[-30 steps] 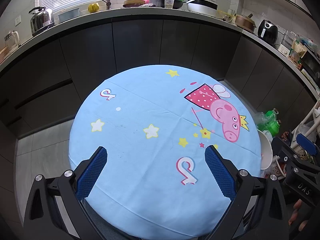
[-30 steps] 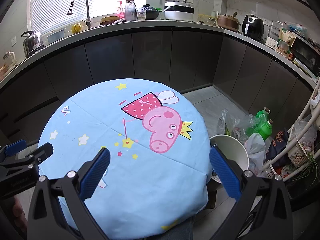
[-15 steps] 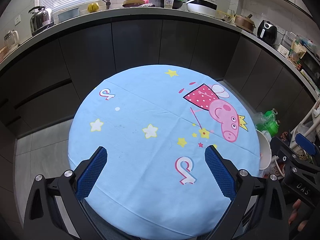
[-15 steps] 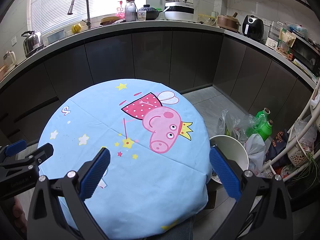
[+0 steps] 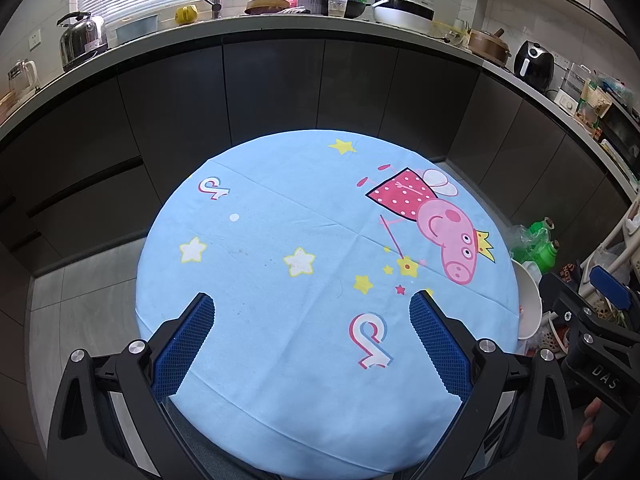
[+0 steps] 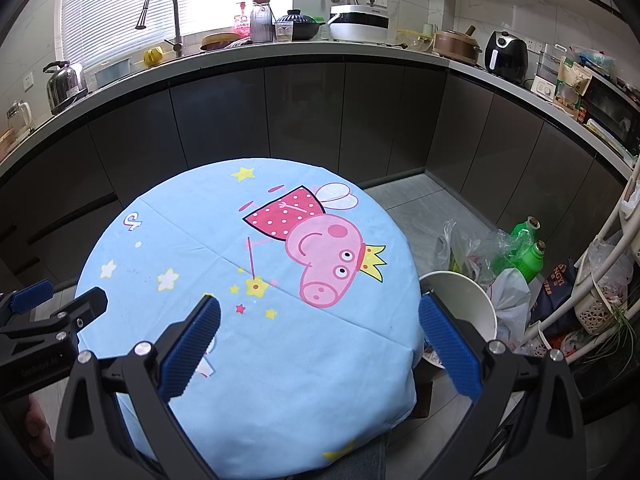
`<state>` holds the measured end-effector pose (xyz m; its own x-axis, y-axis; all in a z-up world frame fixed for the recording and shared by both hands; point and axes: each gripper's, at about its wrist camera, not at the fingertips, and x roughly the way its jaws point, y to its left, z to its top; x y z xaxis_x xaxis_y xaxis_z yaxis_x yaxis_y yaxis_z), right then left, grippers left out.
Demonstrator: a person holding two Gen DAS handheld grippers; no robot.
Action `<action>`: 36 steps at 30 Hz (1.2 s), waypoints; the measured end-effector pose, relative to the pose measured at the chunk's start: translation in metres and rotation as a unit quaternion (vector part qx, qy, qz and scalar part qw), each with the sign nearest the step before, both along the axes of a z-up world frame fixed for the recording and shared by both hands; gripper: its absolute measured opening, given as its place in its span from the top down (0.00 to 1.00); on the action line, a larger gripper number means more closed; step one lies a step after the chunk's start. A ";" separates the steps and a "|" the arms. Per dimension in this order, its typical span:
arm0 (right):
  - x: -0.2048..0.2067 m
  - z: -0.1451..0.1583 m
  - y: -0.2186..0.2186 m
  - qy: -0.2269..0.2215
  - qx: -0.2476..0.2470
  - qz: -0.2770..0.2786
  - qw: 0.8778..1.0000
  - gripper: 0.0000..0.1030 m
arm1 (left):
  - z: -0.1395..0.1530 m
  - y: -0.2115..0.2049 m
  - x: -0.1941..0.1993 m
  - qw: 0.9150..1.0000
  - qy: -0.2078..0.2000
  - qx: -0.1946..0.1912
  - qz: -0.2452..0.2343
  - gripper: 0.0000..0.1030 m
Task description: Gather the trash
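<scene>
1. The left gripper point(image 5: 310, 308), black-framed with blue ribbed pads, hovers over the near part of a round table covered in a light-blue cloth point(image 5: 280, 208); its fingers are spread wide with nothing between them.
2. The right gripper point(image 6: 320, 312), of the same make, hangs over the same cloth point(image 6: 192, 240) with its fingers also spread wide and empty; its right pad point(image 6: 448, 344) sits past the table's right edge.
3. In the left wrist view the right gripper point(image 5: 600, 300) shows at the right margin, beside the left one, with fingertips of a hand point(image 5: 592, 424) under it.
4. In the right wrist view the left gripper point(image 6: 44, 312) shows at the left margin, beside the right one.
5. Ahead of the right gripper the cloth carries a pink cartoon pig in a red dotted dress point(image 6: 320, 248), with yellow and white stars around it.
6. The cloth ahead of both grippers carries only its print; no loose trash shows on it.
7. A white round plastic bin point(image 6: 472, 300) stands on the floor just beside the table, right of the right gripper's right pad; scraps lie in it, too small to tell apart.
8. Beyond the bin, to the right gripper's far right, lie crumpled clear plastic bags point(image 6: 488, 248) and two green plastic bottles point(image 6: 528, 256).
9. Far ahead of both grippers runs a curved counter with dark cabinet fronts point(image 6: 304, 108), crowded with a steel kettle point(image 6: 64, 84) and cookware.
</scene>
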<state>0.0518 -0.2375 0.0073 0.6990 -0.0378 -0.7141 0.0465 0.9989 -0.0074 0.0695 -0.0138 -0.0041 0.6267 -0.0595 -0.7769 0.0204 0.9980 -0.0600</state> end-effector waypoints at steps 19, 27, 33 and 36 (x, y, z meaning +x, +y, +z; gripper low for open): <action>0.001 0.001 0.000 0.000 0.000 0.001 1.000 0.03 | 0.003 -0.001 -0.001 1.000 -0.002 -0.003 -0.001 0.08; 0.001 0.001 0.001 -0.001 -0.001 0.001 1.000 0.03 | 0.004 -0.001 -0.002 1.000 -0.002 -0.003 -0.002 0.08; 0.001 0.000 0.001 -0.001 -0.001 0.000 1.000 0.03 | 0.004 -0.002 -0.002 1.000 -0.002 -0.003 -0.006 0.08; 0.001 0.000 0.001 -0.001 -0.001 0.000 1.000 0.03 | 0.004 -0.003 -0.002 1.000 -0.002 -0.003 -0.007 0.08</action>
